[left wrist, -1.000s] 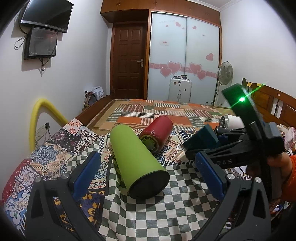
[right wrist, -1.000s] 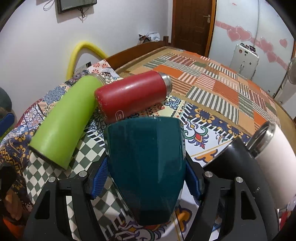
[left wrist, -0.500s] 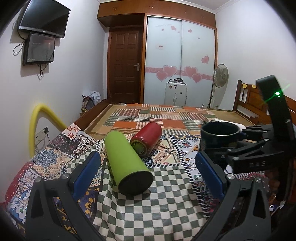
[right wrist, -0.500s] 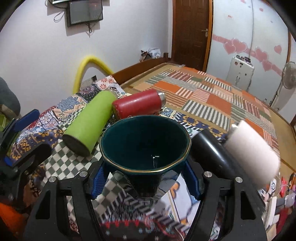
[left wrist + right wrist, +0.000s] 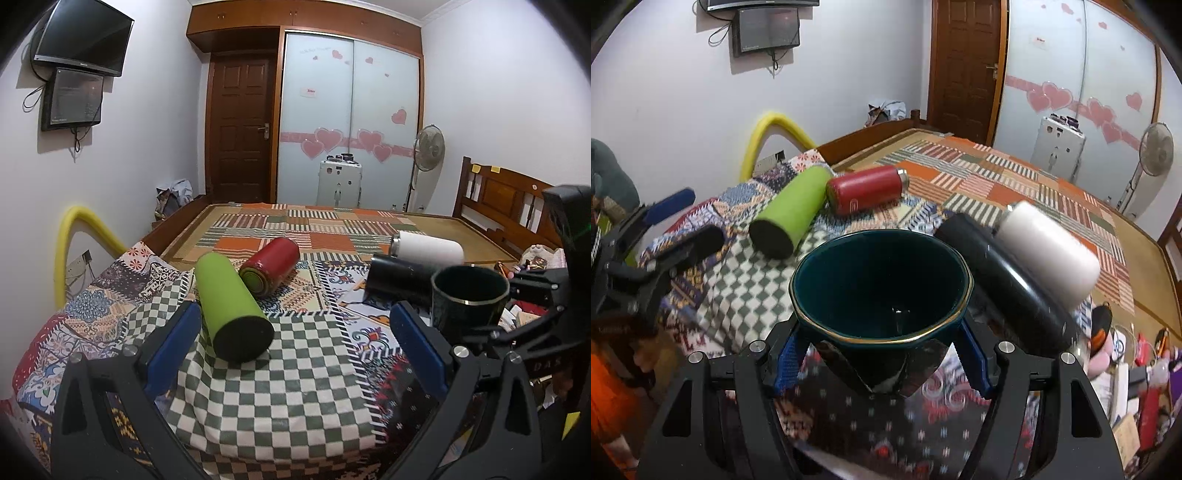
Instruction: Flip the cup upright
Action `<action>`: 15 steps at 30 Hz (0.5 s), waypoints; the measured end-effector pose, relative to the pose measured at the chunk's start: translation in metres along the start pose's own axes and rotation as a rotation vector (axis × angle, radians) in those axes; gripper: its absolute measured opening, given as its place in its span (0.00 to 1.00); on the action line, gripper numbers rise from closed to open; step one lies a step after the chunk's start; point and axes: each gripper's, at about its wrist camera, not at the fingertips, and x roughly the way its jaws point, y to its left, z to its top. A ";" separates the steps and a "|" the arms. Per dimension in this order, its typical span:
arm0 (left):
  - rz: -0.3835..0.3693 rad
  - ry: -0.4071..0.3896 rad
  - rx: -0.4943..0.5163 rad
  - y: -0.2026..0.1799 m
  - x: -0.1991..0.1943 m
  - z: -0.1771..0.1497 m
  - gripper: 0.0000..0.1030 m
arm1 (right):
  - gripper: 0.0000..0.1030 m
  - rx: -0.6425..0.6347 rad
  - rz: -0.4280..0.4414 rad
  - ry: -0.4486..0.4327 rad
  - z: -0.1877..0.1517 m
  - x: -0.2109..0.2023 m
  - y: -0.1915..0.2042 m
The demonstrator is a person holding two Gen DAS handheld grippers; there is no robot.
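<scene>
Within the last second the right gripper (image 5: 882,347), clamped on the dark green cup (image 5: 882,295), had turned it mouth-up above the patterned bedspread (image 5: 295,369), leaving only set-down, while the left gripper (image 5: 295,354) hung wide and empty

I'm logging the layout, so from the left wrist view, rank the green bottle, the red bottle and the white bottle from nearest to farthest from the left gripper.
1. Green bottle: lying just ahead of the left gripper, close to its left finger.
2. Red bottle: lying behind the green one, toward the middle of the bed.
3. White bottle: far right, behind the black bottle.
</scene>
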 end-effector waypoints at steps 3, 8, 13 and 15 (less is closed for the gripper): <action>-0.006 0.012 0.000 -0.004 -0.003 -0.005 1.00 | 0.66 0.000 0.003 0.024 -0.012 0.001 0.001; -0.008 0.030 0.001 -0.006 -0.003 -0.010 1.00 | 0.66 0.014 0.022 0.067 -0.026 0.015 0.002; -0.013 0.036 -0.006 -0.002 -0.002 -0.011 1.00 | 0.66 0.032 0.049 0.067 -0.025 0.025 -0.001; -0.016 0.036 -0.011 -0.001 0.000 -0.011 1.00 | 0.66 0.033 0.054 0.059 -0.022 0.029 -0.001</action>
